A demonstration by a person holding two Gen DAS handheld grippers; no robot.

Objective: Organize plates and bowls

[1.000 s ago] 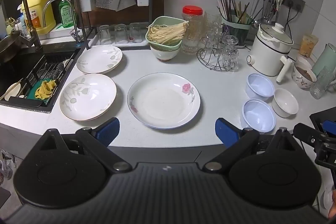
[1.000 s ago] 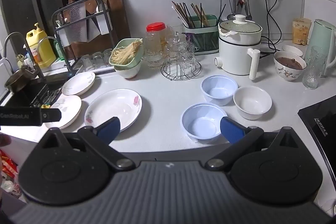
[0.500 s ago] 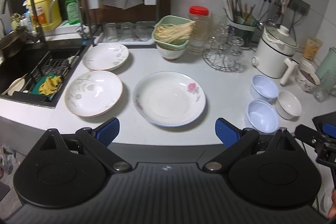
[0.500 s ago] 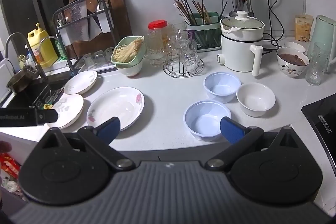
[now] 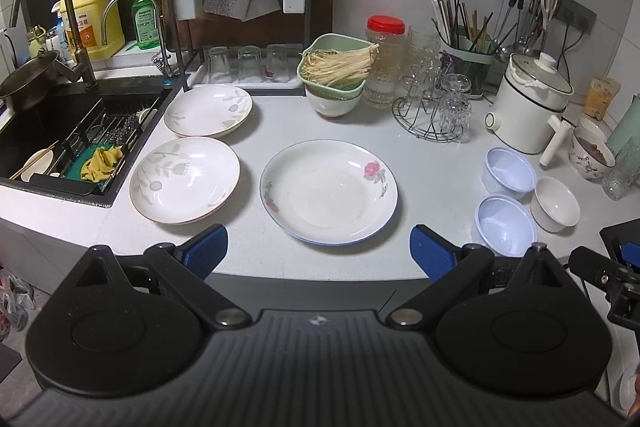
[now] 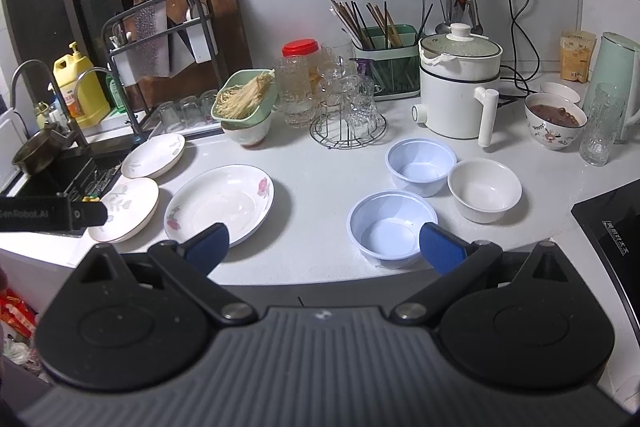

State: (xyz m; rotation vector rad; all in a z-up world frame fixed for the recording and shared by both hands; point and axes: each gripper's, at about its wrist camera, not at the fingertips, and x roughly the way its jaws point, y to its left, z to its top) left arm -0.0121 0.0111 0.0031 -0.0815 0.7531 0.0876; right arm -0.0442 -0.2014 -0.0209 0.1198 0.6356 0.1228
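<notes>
White counter (image 5: 432,163) had everything laid out flat and unstacked, easy to reach from the front edge. I held the left gripper (image 5: 319,247) released, empty, short of the rose plate (image 5: 329,190); two leaf-pattern plates (image 5: 185,185) sat apart beside the sink (image 5: 60,131). Right gripper (image 6: 325,245) was also spread wide, holding nothing, its right finger over the near blue bowl (image 6: 392,223). Far blue bowl (image 6: 420,167) and white bowl (image 6: 485,195) nearly touched. Nothing stacked yet, I judged.
</notes>
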